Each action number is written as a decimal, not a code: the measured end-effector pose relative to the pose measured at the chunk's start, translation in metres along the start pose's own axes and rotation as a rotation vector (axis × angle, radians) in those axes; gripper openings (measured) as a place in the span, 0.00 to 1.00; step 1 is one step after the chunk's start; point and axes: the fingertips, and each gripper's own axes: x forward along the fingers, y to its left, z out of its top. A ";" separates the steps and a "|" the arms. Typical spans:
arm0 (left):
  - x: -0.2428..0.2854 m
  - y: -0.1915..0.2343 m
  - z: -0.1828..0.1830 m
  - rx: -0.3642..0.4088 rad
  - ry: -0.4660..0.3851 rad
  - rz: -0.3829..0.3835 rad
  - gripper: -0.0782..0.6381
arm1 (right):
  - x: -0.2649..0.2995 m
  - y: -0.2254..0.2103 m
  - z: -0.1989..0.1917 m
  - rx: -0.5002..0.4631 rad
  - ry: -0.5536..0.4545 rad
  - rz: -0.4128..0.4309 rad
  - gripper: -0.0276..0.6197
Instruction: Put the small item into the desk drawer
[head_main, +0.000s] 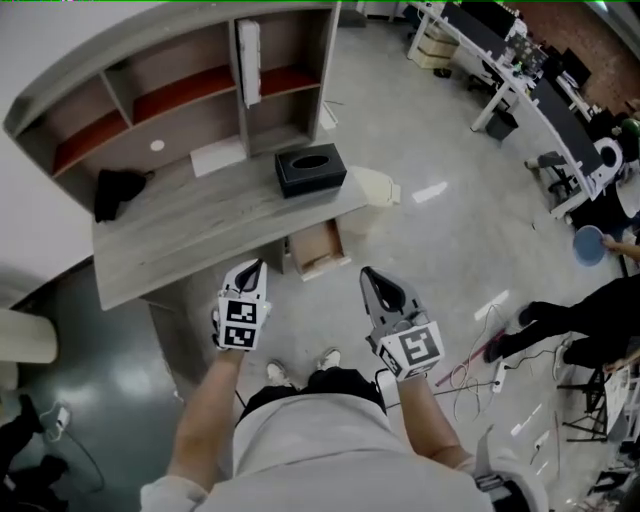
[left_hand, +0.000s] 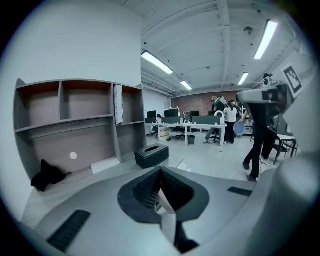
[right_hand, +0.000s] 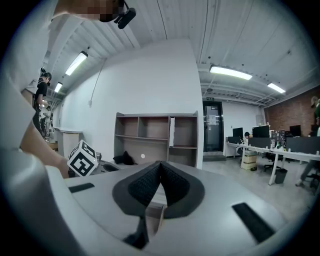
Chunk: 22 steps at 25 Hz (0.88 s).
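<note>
The small item is in neither pair of tongs, and I cannot pick it out for certain in any view. If it is already delivered, it lies in the drawer (head_main: 318, 250), whose brown inside is too small in the head view to show anything in it. The drawer stands pulled out from under the front edge of the desk (head_main: 200, 225), its mouth open upward, which is how it must be for something to be dropped in from above.

The left gripper (head_main: 257, 266) and the right gripper (head_main: 366, 271) hang side by side above the floor in front of the desk, one on each side of the drawer and clear of it. Both have their jaws closed tip to tip on nothing; each gripper's own view shows the ribbed pads meeting with only a sliver of the wooden drawer in the gap beneath. Closed, empty tongs held off the furniture suggest a pause between steps rather than a carry.

Farther back on the desk top sit a black tissue box (head_main: 310, 168), a white sheet (head_main: 218, 155) and a black bundle (head_main: 118, 190) against the shelf unit (head_main: 180, 85). None of them is near either gripper. With the drawer open, closing it looks like the step left.
</note>
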 end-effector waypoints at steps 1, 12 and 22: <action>-0.005 0.002 0.002 -0.003 -0.006 0.001 0.13 | 0.001 0.003 0.003 -0.005 -0.005 0.003 0.08; -0.023 0.006 0.040 -0.017 -0.101 -0.010 0.13 | -0.006 -0.018 0.037 0.061 -0.099 -0.003 0.08; -0.028 0.007 0.122 -0.008 -0.256 -0.008 0.13 | -0.039 -0.083 0.058 0.077 -0.154 -0.096 0.08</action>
